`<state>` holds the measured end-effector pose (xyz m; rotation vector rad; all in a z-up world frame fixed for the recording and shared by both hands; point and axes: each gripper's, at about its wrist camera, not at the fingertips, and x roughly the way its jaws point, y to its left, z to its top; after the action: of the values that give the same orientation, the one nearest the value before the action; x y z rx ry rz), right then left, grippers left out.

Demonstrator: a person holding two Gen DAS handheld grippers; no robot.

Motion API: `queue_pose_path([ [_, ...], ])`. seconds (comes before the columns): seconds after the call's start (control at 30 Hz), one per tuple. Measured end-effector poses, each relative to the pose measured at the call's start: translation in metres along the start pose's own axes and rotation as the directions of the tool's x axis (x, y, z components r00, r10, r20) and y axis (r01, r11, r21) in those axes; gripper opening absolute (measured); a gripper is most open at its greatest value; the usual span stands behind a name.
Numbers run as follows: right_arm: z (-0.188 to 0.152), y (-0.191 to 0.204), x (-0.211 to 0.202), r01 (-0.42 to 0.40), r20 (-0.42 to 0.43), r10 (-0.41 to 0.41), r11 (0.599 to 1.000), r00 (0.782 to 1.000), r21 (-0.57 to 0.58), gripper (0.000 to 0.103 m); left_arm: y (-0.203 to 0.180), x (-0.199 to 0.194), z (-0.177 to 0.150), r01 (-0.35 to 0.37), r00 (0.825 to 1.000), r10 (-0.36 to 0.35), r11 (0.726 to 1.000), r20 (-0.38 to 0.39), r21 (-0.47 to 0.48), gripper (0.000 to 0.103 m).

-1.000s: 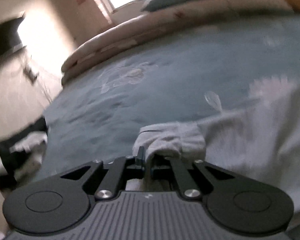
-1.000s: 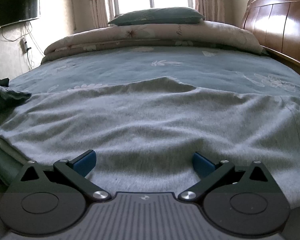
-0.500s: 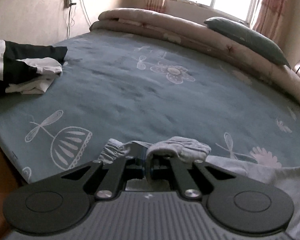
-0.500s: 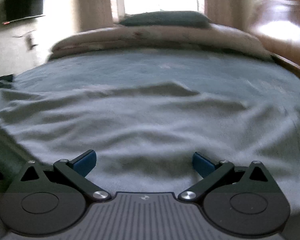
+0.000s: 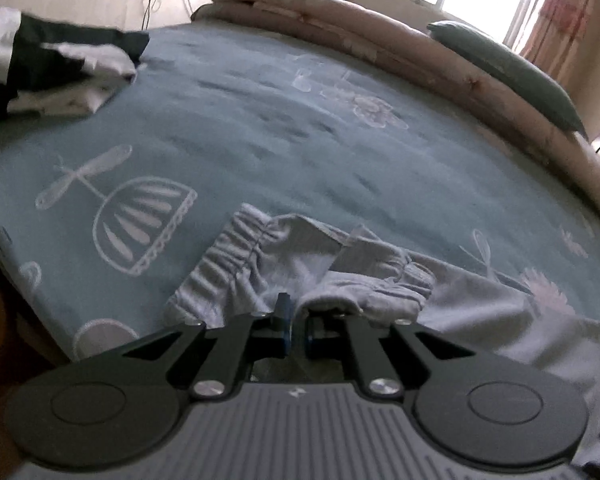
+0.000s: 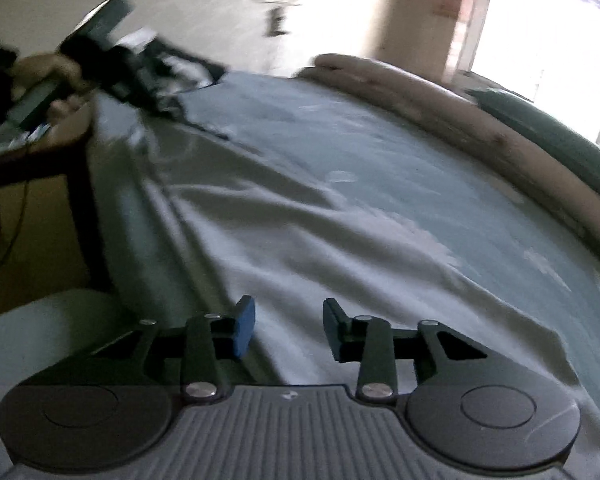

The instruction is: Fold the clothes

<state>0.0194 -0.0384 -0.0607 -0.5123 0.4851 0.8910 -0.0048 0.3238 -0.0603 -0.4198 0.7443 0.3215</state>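
Light grey garment (image 5: 284, 276) with gathered elastic waistband, bunched and folded over at one end, spread wrinkled across the teal bedsheet (image 5: 260, 136)

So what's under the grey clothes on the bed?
The grey clothes lie straight on the teal bedsheet, which shows all around them. Whether anything else hides beneath the cloth cannot be seen, since the cloth covers that part.

Open teal bedsheet (image 5: 260, 128) ahead; clothes pile (image 5: 52, 68) far left, rolled quilt (image 5: 380, 36) blocks beyond
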Motion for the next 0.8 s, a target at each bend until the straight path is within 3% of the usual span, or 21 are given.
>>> queue_pose_path([
  [0.13,0.006,0.020,0.018,-0.013,-0.051,0.007,0.993,0.999,-0.119,0.024,0.006,0.006,0.000,0.026,1.000,-0.026,1.000,0.000,-0.014,0.008],
  [0.33,0.002,0.039,0.026,0.002,-0.114,-0.033,0.966,0.993,-0.257,0.023,0.012,0.011,-0.001,0.060,0.998,-0.060,0.998,-0.003,-0.032,0.008],
  [0.5,0.001,0.053,0.026,0.025,-0.126,-0.082,0.915,0.989,-0.402,0.023,0.021,0.013,-0.001,0.102,0.994,-0.103,0.992,-0.018,-0.070,0.008],
  [0.57,0.003,0.053,0.026,0.019,-0.145,-0.085,0.914,0.986,-0.406,0.021,0.023,0.013,0.000,0.112,0.993,-0.115,0.990,-0.025,-0.081,0.008],
  [0.67,0.008,0.053,0.026,0.021,-0.168,-0.095,0.918,0.981,-0.396,0.002,0.023,0.008,0.003,0.125,0.992,-0.126,0.988,-0.012,-0.095,0.006],
  [0.8,0.013,0.049,0.020,0.045,-0.149,-0.109,0.923,0.983,-0.381,0.001,0.020,-0.007,0.010,0.150,0.989,-0.147,0.983,0.028,-0.108,0.006],
])
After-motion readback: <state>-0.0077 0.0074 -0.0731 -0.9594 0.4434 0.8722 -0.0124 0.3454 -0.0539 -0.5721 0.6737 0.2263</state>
